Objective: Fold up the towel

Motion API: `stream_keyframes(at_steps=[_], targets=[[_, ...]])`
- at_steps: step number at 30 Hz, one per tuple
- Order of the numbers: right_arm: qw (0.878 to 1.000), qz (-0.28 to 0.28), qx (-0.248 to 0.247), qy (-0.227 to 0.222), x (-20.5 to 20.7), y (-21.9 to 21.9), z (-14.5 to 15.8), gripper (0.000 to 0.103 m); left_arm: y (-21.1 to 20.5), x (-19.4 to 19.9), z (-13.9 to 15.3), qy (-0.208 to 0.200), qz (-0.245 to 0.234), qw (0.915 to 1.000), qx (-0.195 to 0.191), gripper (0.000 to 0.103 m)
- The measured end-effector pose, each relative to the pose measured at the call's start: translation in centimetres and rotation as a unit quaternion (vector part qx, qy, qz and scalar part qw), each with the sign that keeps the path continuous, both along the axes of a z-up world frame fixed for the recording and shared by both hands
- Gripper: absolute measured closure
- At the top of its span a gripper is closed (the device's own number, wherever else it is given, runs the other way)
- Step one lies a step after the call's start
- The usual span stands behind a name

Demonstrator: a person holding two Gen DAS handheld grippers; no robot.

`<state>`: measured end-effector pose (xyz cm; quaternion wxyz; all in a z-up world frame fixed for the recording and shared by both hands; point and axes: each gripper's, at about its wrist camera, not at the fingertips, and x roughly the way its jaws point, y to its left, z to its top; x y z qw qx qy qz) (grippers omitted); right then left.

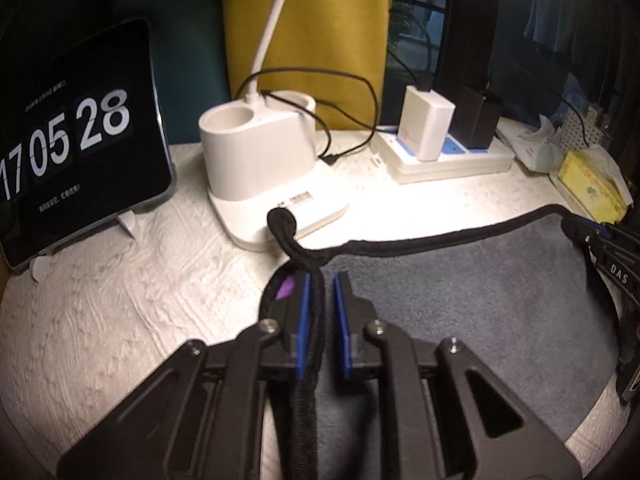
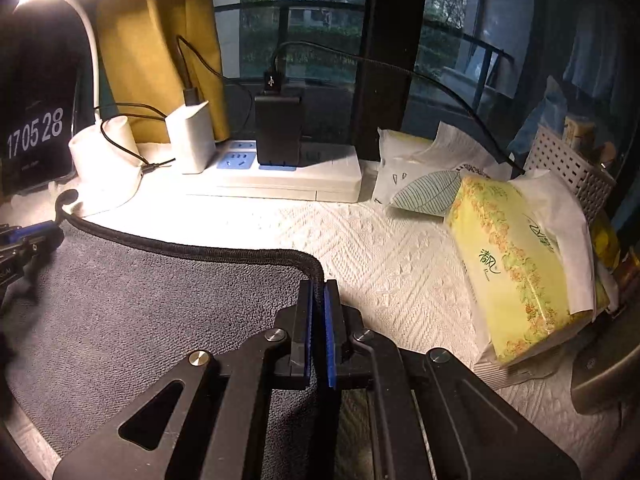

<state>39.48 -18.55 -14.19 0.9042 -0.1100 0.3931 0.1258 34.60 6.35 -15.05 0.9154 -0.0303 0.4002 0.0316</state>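
- Pinching the black corded hem, the left gripper (image 1: 319, 280) has its blue pads closed on the near-left corner of the grey terry towel (image 1: 460, 280).
- Right gripper (image 2: 318, 286) clamps the same hem at the opposite corner.
- Towel lies spread over a white textured tablecloth (image 2: 400, 248), between both grippers.
- Beyond stand a white lamp base (image 1: 256, 152) and a white power strip (image 2: 288, 180).

Two matte black plastic grippers, left gripper (image 1: 320, 292) and right gripper (image 2: 318, 300), each with a pair of flat fingers lined in blue pads (image 1: 305, 320). Angled linkage arms with triangular cut-outs, fastened by round silver screws (image 2: 199, 359) behind the pads. Purple patch (image 1: 285, 289) outboard of the left pad; white lettering "DAS" (image 1: 618, 275) on the right gripper's side.
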Motion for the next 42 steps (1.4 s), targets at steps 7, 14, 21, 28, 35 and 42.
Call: stream_keyframes(at_steps=[7, 14, 21, 28, 35, 42], targets=[[1.0, -0.003, -0.002, 0.018, 0.5, 0.0, -0.4, 0.097, -0.3, 0.7, -0.7, 0.025, 0.007, 0.9996, 0.008, 0.082], [1.0, -0.006, -0.005, 0.029, 0.7, -0.2, -0.4, 0.087, 0.0, 0.7, -0.4, 0.032, 0.022, 0.9992, 0.007, 0.07], [1.0, -0.012, 0.006, 0.017, 0.1, -0.7, 0.8, 0.051, 0.2, -0.8, 1.4, 0.013, 0.027, 0.9995, -0.001, 0.027], [1.0, -0.011, 0.014, -0.002, -2.3, -1.0, 2.9, 0.05, -0.1, -3.4, 3.3, -0.005, 0.035, 0.9994, -0.005, 0.026], [1.0, -0.005, 0.016, -0.01, -5.1, -1.0, 4.2, 0.05, -0.9, -6.4, 4.9, -0.02, 0.032, 0.9992, -0.016, 0.026], [0.999, 0.002, 0.024, -0.022, -8.3, -1.1, 5.9, 0.05, -1.5, -9.0, 6.2, -0.032, 0.026, 0.999, -0.018, 0.026]])
